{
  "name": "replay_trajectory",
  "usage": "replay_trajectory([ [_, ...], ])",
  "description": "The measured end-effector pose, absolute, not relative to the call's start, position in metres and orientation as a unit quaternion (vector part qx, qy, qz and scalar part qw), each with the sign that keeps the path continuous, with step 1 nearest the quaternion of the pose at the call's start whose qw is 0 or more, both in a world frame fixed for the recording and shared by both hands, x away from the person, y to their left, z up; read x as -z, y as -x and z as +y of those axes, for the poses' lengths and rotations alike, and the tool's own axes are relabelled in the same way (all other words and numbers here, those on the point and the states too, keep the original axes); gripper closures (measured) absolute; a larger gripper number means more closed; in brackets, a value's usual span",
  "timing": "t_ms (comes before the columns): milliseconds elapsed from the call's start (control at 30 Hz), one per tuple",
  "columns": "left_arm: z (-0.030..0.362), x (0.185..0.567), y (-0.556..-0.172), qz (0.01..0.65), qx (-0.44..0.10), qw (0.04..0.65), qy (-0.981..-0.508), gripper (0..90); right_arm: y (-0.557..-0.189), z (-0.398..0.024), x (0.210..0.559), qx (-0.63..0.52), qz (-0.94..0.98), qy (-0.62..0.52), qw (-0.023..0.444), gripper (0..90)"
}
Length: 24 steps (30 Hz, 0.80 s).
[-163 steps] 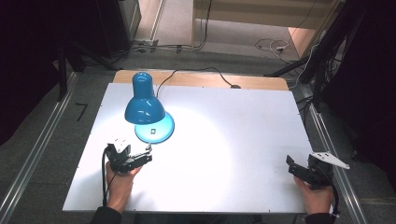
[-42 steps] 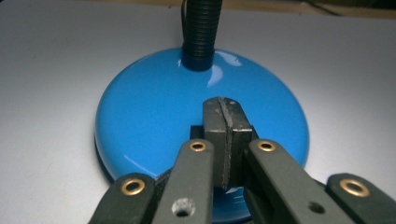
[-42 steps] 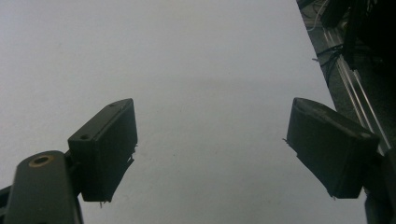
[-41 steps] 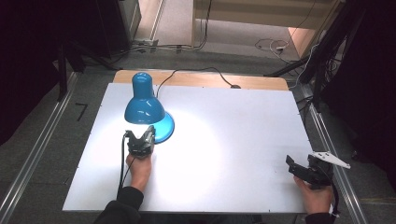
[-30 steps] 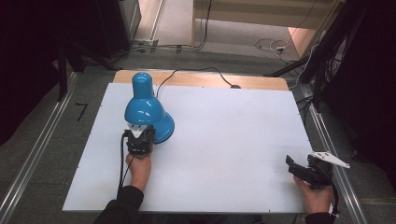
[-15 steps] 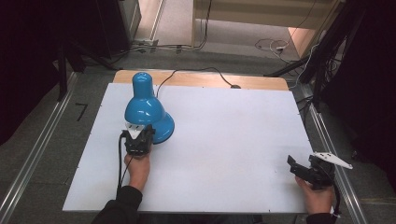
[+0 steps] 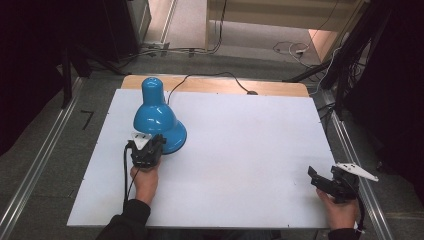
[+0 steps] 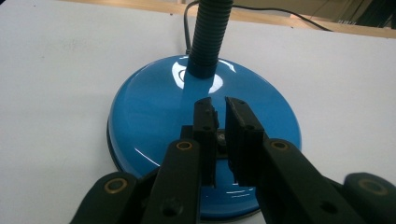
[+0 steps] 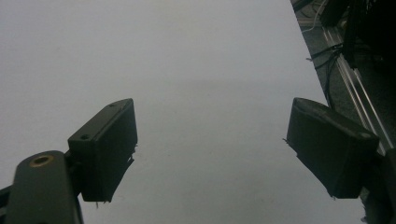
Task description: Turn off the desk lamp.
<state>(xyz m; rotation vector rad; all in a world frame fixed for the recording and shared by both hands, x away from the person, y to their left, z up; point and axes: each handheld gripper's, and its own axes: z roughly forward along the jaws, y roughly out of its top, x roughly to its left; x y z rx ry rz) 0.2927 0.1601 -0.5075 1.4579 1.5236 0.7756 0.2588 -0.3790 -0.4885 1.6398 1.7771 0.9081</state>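
At the near edge of the white table (image 7: 240,165), the person's two hands each hold a gripper. On the near right, close to the table's right edge, the right gripper (image 9: 210,149) rests well apart from everything else; in the right gripper view its two black jaws stand wide apart with nothing but bare table surface between them, so it is released and holds nothing.

Further in on the left side, the left gripper (image 8: 218,122) reaches forward over the round base (image 8: 149,116) of a blue desk lamp (image 7: 157,117). In the left gripper view its jaws are nearly closed, with only a narrow gap between them, and they have just been opening a little. A small dark part sits low in that gap above the glossy base; what it is cannot be told, and the pads do not visibly press on it.

Beyond the jaw tips, the lamp's dark ribbed neck (image 8: 209,35) rises from the middle of the base. In the high view the blue shade (image 7: 152,100) hangs over the base, on the left half of the table toward its far side. Behind it, a black cord (image 7: 210,79) runs across the far wooden strip (image 7: 225,86) of the table.
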Motion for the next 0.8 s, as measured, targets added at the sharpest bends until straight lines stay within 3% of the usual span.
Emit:
replay_trajectory([
  [233,0.161,0.508,-0.290,0.607,-0.312,0.424,-0.596,67.1,-0.258,-0.379,0.488,-0.338,0.662,-0.609,0.278,14.6],
  [467,0.164,0.507,-0.287,0.595,-0.312,0.421,-0.610,42.6,-0.258,-0.380,0.488,-0.339,0.660,-0.610,0.277,14.6],
  [800,0.172,0.505,-0.280,0.594,-0.317,0.418,-0.610,35.0,-0.258,-0.380,0.488,-0.338,0.661,-0.610,0.276,14.6],
])
